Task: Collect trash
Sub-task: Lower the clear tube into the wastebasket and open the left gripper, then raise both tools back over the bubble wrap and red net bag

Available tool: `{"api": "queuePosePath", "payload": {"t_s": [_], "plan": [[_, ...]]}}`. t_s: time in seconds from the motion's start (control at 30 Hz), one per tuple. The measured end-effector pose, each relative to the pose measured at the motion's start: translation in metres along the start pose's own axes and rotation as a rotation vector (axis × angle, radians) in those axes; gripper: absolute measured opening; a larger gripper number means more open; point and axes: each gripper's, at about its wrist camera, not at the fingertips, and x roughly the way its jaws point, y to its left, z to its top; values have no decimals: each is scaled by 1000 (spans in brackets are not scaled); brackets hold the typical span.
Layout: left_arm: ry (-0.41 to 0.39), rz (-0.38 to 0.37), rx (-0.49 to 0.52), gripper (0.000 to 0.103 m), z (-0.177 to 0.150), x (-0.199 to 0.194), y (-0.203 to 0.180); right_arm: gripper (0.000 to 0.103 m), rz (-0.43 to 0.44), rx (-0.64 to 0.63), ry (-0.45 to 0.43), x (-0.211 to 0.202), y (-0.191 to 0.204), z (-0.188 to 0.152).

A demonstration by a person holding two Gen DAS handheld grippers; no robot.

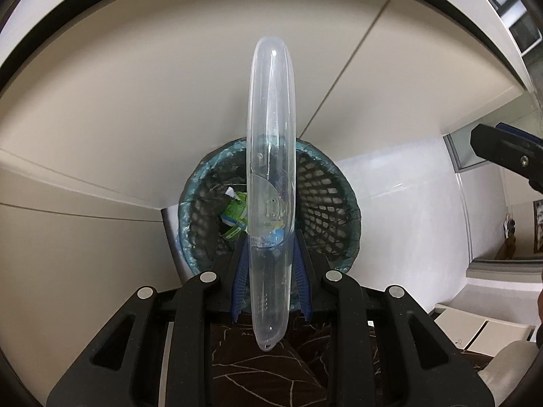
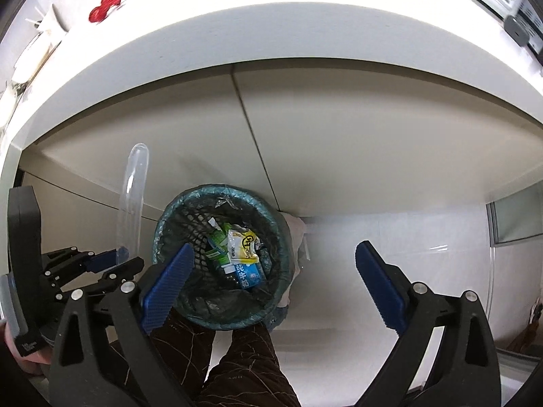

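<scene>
My left gripper [image 1: 270, 261] is shut on a clear plastic lid [image 1: 271, 156], held edge-on and upright just before and above the round mesh trash bin [image 1: 325, 183] lined with a blue-green bag. In the right wrist view the lid [image 2: 134, 196] and the left gripper [image 2: 112, 261] are left of the bin [image 2: 169, 224]. The bin holds a green carton [image 2: 217, 240], a yellow-white wrapper [image 2: 242, 242] and a blue milk pack [image 2: 247, 274]. My right gripper [image 2: 275, 254] is open and empty above the bin.
A white counter edge [image 2: 237, 40] overhangs beige cabinet doors [image 2: 339, 129] behind the bin. A person's leg in dark patterned trousers [image 2: 244, 359] stands in front of the bin. The floor is white tile [image 2: 407, 230]. Red items [image 2: 112, 1] lie on the counter.
</scene>
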Motion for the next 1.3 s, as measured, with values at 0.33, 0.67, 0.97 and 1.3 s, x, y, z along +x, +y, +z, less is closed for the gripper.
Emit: {"api": "queuePosePath", "payload": {"t_s": [0.33, 0.67, 0.97, 1.3], "plan": [[-25, 5, -14, 48, -1, -7, 8, 92, -1, 1, 4, 0, 0, -3], [-110, 15, -44, 80, 2, -62, 21, 92, 26, -24, -55, -28, 14, 6], [-221, 26, -117, 93, 12, -133, 40, 92, 10, -90, -174, -83, 30, 28], [-277, 61, -192, 97, 35, -179, 69, 92, 28, -108, -252, -123, 46, 68]]}}
